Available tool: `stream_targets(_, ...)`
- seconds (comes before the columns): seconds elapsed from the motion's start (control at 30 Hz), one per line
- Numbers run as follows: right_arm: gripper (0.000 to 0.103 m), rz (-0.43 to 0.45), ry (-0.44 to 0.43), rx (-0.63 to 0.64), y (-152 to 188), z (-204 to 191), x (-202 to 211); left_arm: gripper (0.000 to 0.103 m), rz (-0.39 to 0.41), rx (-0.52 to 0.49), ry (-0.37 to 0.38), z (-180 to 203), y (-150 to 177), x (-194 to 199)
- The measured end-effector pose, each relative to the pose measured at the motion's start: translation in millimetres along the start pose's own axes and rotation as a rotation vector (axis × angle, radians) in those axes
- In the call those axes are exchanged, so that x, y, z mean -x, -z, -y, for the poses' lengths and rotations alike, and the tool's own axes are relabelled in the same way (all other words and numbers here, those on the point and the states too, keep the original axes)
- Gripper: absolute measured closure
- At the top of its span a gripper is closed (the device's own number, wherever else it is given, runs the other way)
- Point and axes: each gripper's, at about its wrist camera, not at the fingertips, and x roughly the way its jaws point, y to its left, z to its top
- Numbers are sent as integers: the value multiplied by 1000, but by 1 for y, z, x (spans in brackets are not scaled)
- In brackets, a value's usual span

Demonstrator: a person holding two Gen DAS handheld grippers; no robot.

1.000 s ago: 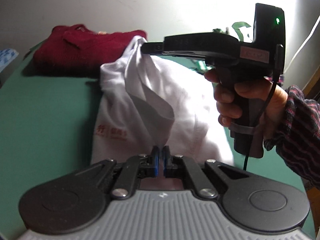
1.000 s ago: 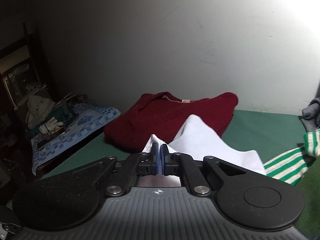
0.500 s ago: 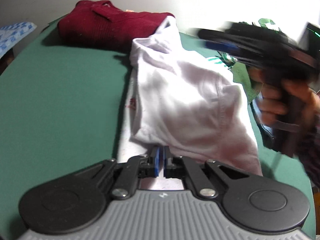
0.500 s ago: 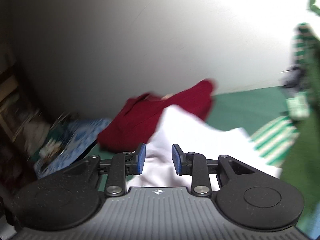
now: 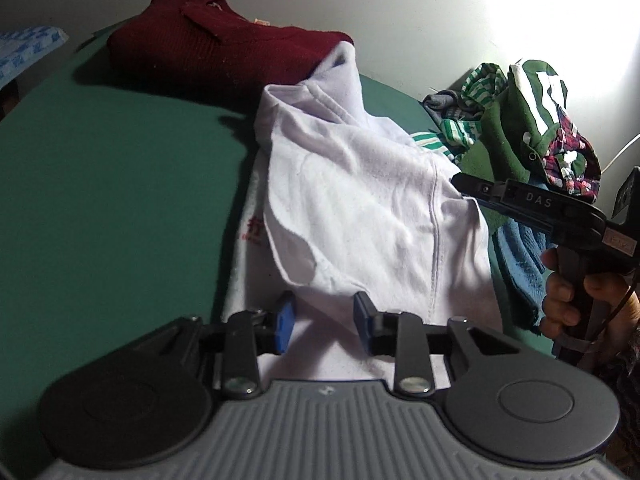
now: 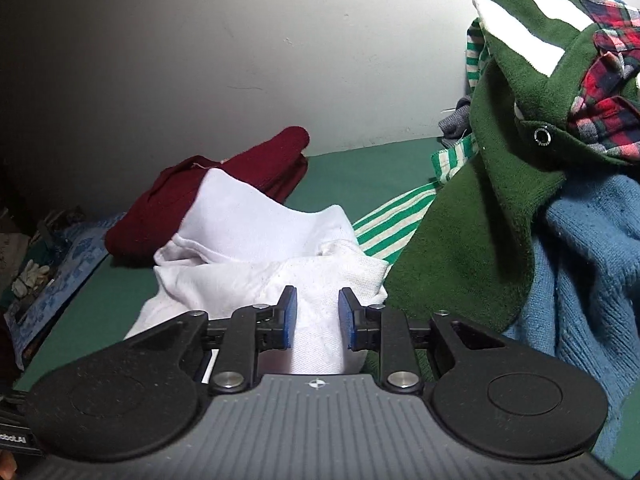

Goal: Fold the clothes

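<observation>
The white shirt [image 5: 372,216] that you were holding up by two pinched corners a second ago now lies dropped on the green worktop [image 5: 112,208], folded lengthwise with one layer over the other, its far tip against the folded maroon sweater [image 5: 224,48] at 11 o'clock. Your left tool [image 5: 323,322] has let go and its jaws are opening, the near hem lying loose between the pads. Your right tool [image 6: 315,322] also stands parted over the cloth without pressing it, jaws closing. I judge this fold laid, so the next step is likely a crosswise fold or smoothing.

At 9 o'clock the worktop is bare and wide, your best room for sweeping. At 2 to 3 o'clock the unfolded pile [image 6: 532,168] of green, plaid and blue clothes crowds the shirt's right edge, touching it. Your right hand [image 5: 576,300] sits close beside that pile.
</observation>
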Motion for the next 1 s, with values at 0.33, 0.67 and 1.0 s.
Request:
stream_targets(0.33,92,38,79,-48,-19,21,-6,102,41,-42,-59,-7,2,22)
stream_targets(0.67,101,7,30,-16,-18,21,-9,99,139,-117,-53,3,-18,50)
stream_targets(1.0,102,-3,223,111,-32,16,-32,94,14,-241,-87,28,-3,-15)
